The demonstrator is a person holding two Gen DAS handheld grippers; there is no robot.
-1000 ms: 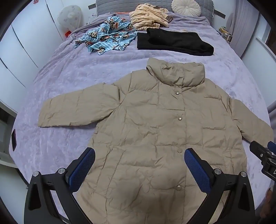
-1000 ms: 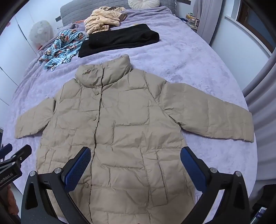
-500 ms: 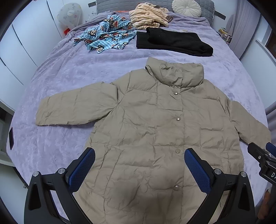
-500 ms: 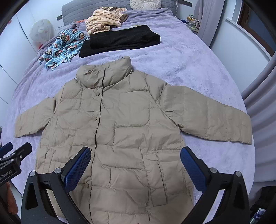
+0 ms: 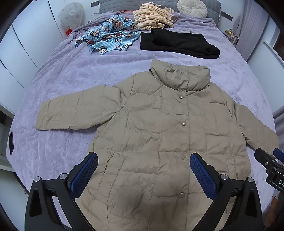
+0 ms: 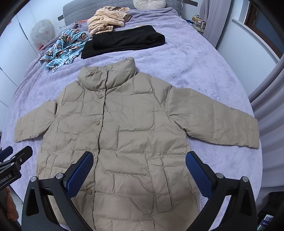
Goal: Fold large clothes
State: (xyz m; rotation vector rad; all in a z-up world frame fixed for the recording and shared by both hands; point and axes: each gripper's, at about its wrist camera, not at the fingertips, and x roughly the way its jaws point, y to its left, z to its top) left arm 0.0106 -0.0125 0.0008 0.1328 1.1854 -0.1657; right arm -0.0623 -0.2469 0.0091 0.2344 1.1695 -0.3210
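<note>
So the tan puffer jacket [image 5: 159,135] is laid flat, front up and snapped shut, across the near half of the bed [image 5: 67,76], collar toward the headboard and both sleeves spread out to the sides. The left sleeve [image 5: 74,112] lies straight out on the purple cover, and the right sleeve [image 6: 218,120] reaches almost to the bed's edge. Both grippers are hanging above the hem end, not touching any fabric as far as I can see. The left gripper [image 5: 143,170] has its blue pads wide apart with nothing between them, sitting over the lower left part of the jacket near the bottom snaps. The right gripper [image 6: 140,170] is just as wide and empty, over the lower right panel by the pocket seam. Each one shows up at the edge of the other's camera, so they're side by side. Further up the bed there's a folded black garment [image 5: 179,44] just past the collar, a crumpled blue monkey-print piece [image 5: 110,39] beside it, a striped peach pile [image 5: 152,19] behind those, and a round white cushion [image 5: 192,8] against the headboard.
</note>
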